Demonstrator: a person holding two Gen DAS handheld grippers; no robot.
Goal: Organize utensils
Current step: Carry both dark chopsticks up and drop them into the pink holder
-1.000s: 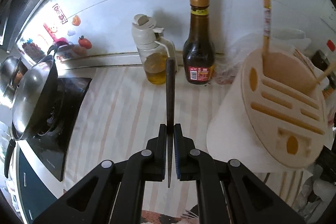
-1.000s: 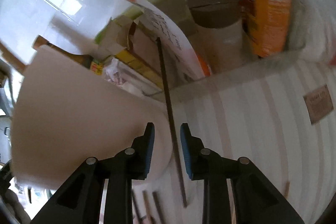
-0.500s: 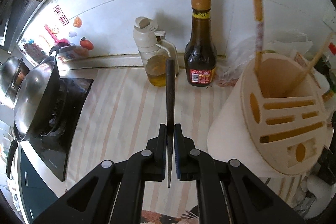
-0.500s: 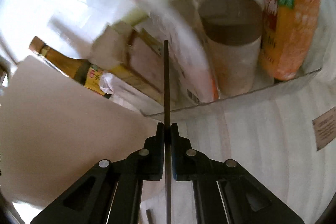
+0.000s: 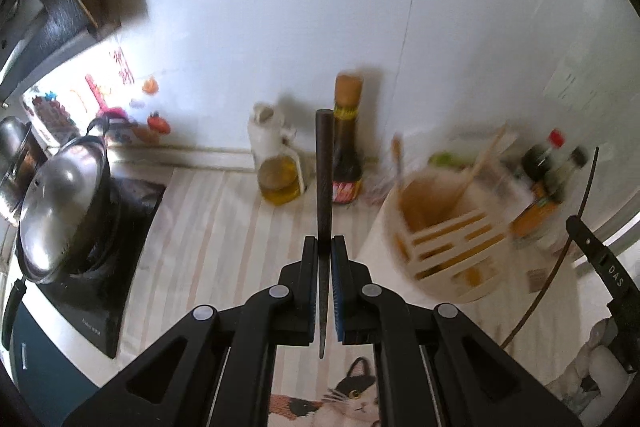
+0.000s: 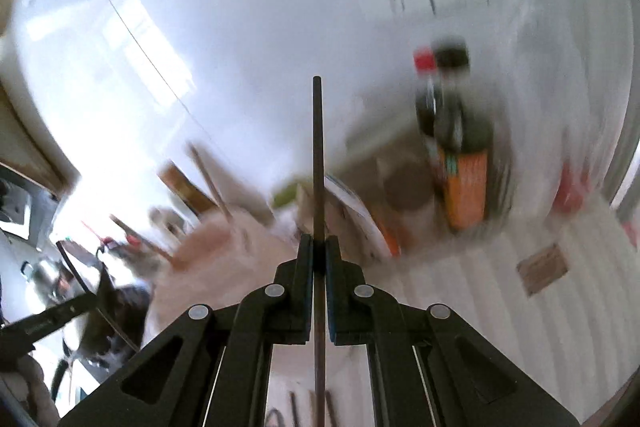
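My left gripper is shut on a dark chopstick that stands upright between its pads, thick end up. A round beige utensil holder with slots stands low to its right; two wooden chopsticks lean in its open well. My right gripper is shut on a thin dark chopstick, held well above the counter. The holder is blurred, down to the left of it. The right gripper's finger and its chopstick show at the left view's right edge.
A lidded steel pot sits on a black stove at left. An oil jug and a brown sauce bottle stand against the white wall. More bottles crowd behind the holder. Dark chopsticks lie on the striped counter.
The right gripper closed on the thin dark chopstick and lifted it off the counter. Both hands rose and tilted up, so the holder now sits lower and farther away.
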